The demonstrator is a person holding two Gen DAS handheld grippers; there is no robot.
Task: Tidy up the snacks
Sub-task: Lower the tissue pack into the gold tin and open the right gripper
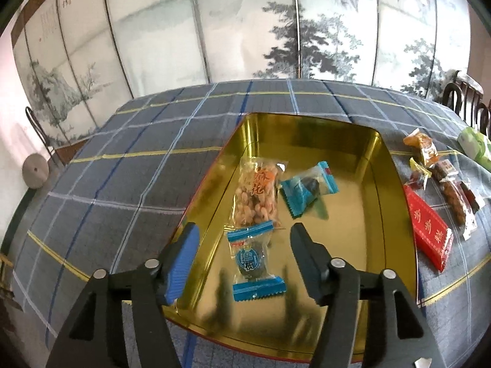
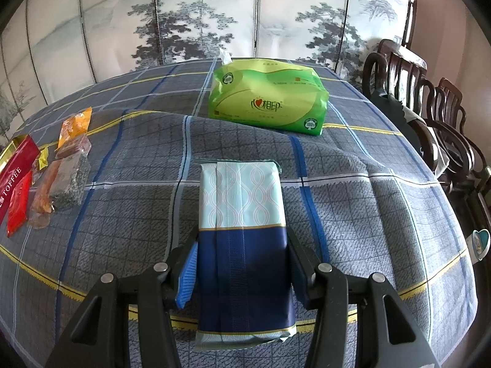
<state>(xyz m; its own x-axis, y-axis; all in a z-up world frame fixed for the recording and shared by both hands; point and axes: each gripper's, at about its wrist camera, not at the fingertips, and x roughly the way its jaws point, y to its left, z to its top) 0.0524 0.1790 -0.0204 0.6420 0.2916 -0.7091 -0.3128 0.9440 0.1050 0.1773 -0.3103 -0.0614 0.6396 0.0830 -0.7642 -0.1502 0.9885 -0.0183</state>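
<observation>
Over the gold tin on the plaid tabletop, in the left wrist view, the left gripper hung with its fingers spread apart and nothing between them. Three snacks lay inside the tin: a clear bag of fried twists, a blue-wrapped sweet just beside it, and a second blue-wrapped candy nearest the gripper, lying between the fingers' line of sight but apart from both. To the right of the tin, on the cloth, a red packet sat close to the tin's wall, with several clear-wrapped snacks and an orange one beyond it.

In the right wrist view, the right gripper was clamped on a blue and pale tissue pack, its fingers pressing both long sides. A green tissue pack rested on the tabletop farther back, well apart. At the left edge lay a red toffee box and the loose wrapped snacks; dark wooden chairs stood at the right
</observation>
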